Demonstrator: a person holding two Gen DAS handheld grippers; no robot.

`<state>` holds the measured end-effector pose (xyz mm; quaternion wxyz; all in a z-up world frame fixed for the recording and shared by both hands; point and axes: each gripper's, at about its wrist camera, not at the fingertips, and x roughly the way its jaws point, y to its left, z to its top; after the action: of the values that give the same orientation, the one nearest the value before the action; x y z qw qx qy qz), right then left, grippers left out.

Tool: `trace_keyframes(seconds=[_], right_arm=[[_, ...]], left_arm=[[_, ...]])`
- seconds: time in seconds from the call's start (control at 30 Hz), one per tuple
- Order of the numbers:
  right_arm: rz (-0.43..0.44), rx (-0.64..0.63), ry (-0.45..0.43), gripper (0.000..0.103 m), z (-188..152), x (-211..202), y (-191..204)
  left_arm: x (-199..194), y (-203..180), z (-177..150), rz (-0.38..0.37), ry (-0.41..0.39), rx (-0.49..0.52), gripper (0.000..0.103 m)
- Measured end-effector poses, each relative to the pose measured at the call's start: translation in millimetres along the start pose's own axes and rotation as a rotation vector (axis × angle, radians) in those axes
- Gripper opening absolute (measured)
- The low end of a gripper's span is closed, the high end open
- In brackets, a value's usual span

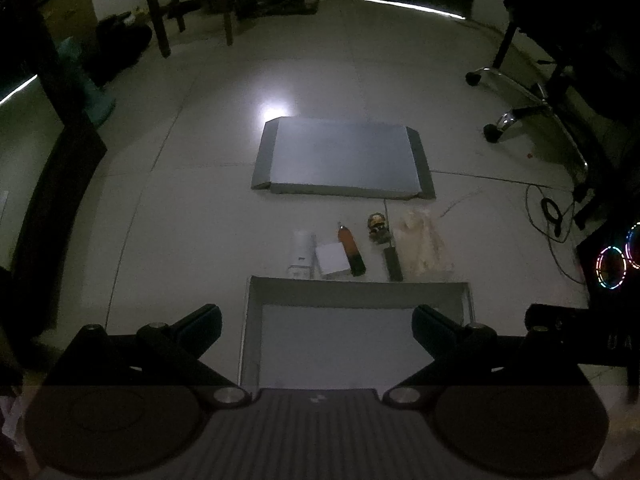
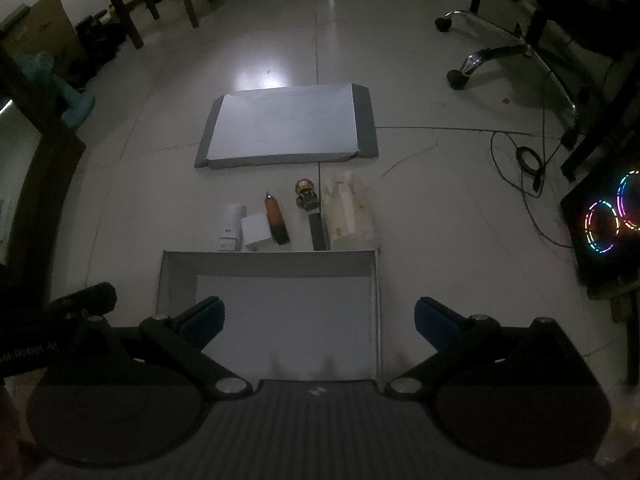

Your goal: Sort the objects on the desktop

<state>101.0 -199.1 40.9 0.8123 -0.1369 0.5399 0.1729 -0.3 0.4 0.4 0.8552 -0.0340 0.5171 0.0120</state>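
A row of small objects lies on the floor between two trays: a white bottle [image 1: 301, 255] [image 2: 231, 226], a white cube [image 1: 333, 259] [image 2: 257, 232], an orange and black tool [image 1: 351, 249] [image 2: 276, 219], a small figurine [image 1: 378, 227] [image 2: 306, 195], a dark bar [image 1: 393, 264] [image 2: 319, 232] and a pale tissue pack [image 1: 420, 246] [image 2: 349, 210]. The near box [image 1: 256, 320] [image 2: 176, 276] has nothing in it. A flat lid [image 1: 342, 158] [image 2: 286, 126] lies beyond the row. My left gripper [image 1: 318, 326] and right gripper [image 2: 319, 320] both hover open above the near box, holding nothing.
An office chair base [image 2: 496, 54] and loose cables [image 2: 528, 160] are at the right. A computer case with glowing fans [image 2: 608, 220] stands far right. Wooden chair legs [image 1: 192, 16] and a cardboard box [image 2: 44, 28] are at the back left. A dark curved panel [image 1: 52, 208] runs along the left.
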Motion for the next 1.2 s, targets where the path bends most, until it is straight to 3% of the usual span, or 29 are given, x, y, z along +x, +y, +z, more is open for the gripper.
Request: trace_keyframes(seconds=[0.13,0.27,0.43,0.73,1.2], right_arm=[[0.014,0.004,-0.008,0.103,4.8,3.4,-8.6],[-0.046,-0.002,-0.030,0.103,4.9,0.2,-0.8],[-0.026,0.008,-0.016,0.103,17.7,-4.0,-2.0],[-0.025,0.009,-0.022,0.103,11.6,-1.8,-1.9],[-0.012,0.008,-0.025,0.103,14.5,-0.1,-1.9]], left_arm=[[-1.9,1.7,-0.3,0.004,-0.005,-0.006,0.103],[-3.8,3.4,-0.6,0.008,-0.009,-0.012,0.103],[-6.0,4.8,-0.5,0.007,-0.013,-0.015,0.103],[-6.9,0.2,-3.1,0.032,-0.039,0.022,0.103],[-1.8,3.8,3.5,0.004,-0.023,0.003,0.103]])
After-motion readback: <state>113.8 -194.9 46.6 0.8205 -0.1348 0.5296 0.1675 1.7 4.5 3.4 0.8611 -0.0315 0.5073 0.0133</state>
